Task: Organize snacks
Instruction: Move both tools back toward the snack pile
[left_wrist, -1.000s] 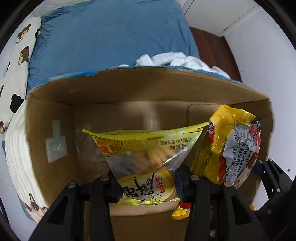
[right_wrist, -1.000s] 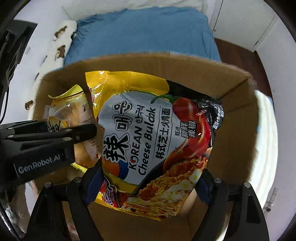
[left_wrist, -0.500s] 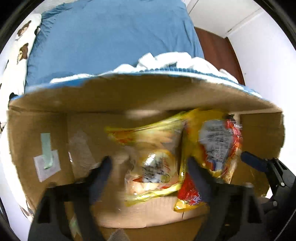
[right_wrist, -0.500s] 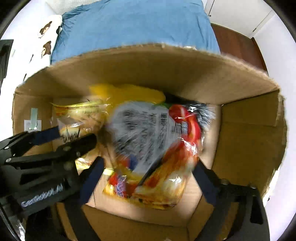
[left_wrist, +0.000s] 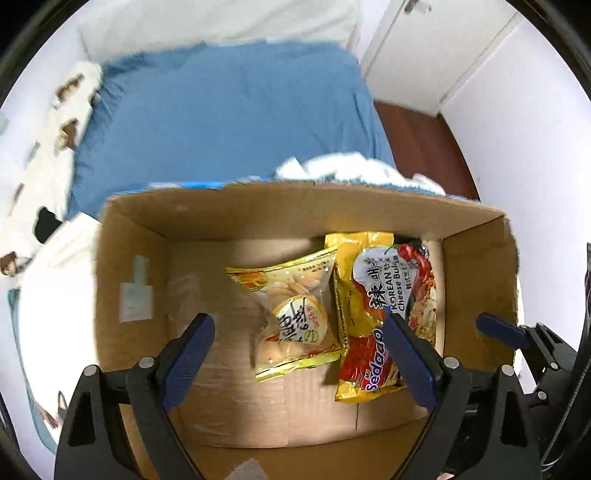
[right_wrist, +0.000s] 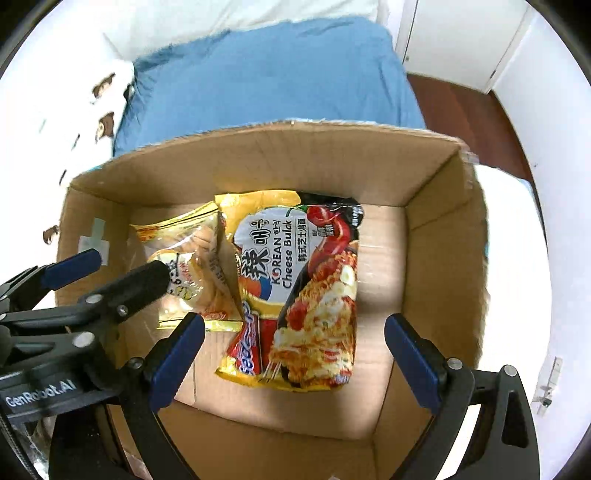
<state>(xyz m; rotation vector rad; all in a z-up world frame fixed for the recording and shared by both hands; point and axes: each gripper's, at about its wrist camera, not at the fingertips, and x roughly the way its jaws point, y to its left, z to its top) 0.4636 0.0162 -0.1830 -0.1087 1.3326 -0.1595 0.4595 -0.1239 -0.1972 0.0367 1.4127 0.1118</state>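
Two packets side by side in the box, up on the bed.
Cracker bag (left_wrist: 295, 314) lies on the cardboard box (left_wrist: 129, 258) floor, noodle packet (left_wrist: 384, 306) touching it on the right; bed (left_wrist: 221, 122) stretches behind, crumpled cloth (left_wrist: 351, 168) just past the far wall.

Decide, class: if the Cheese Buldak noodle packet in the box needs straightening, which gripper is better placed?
Probably the right gripper: open and empty, directly over the noodle packet. The left gripper sits nearer the biscuit bag.

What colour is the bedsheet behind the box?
Plain blue bedsheet, clearest in the right wrist view.
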